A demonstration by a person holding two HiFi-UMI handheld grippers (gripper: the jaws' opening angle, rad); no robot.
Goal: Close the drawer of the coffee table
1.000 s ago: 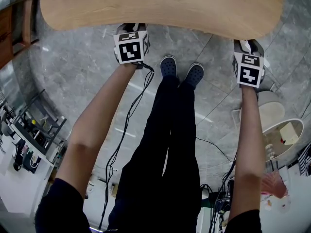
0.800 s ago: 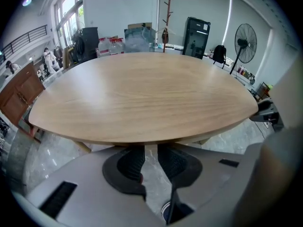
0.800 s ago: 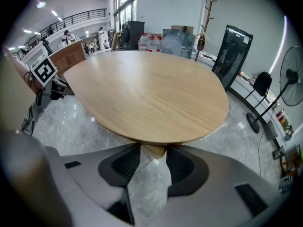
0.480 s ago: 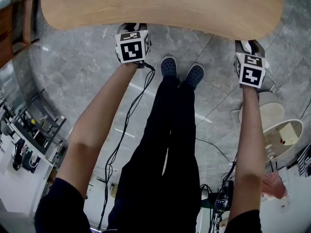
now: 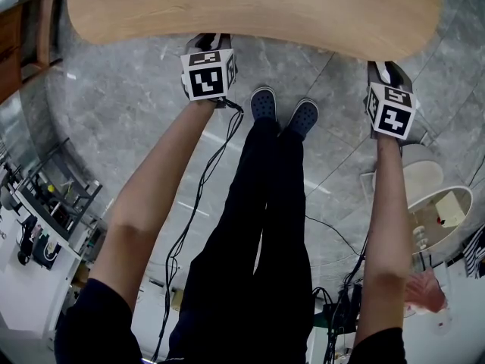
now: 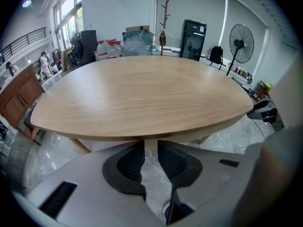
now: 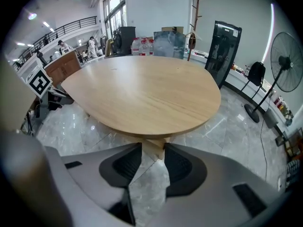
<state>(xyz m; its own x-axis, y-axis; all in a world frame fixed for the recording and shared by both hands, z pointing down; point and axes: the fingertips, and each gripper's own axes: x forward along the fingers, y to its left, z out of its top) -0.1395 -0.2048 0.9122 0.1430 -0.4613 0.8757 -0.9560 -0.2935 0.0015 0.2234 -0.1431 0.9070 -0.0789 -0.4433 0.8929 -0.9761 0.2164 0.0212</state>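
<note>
The coffee table [image 5: 250,10] has an oval light-wood top; its near edge runs across the top of the head view. No drawer shows in any view. My left gripper [image 5: 206,45] sits at that near edge, left of the person's shoes, its tips hidden under the rim. In the left gripper view its jaws [image 6: 150,150] stand apart below the tabletop [image 6: 142,93], with only floor between them. My right gripper [image 5: 388,70] is at the edge further right. Its jaws [image 7: 152,157] are closing; a pale wooden piece [image 7: 154,150] under the tabletop [image 7: 142,93] shows in the gap, untouched by the pads.
The person's legs and blue shoes [image 5: 282,112] stand between the two arms, with cables trailing on the grey marble floor. A round white side table [image 5: 443,211] is at the right, a shelf [image 5: 53,203] at the left. Beyond the table stand a fan [image 6: 241,44] and a black cabinet [image 7: 225,46].
The right gripper has rolled a little, its marker cube now tilted. The left gripper and the table have not moved.
</note>
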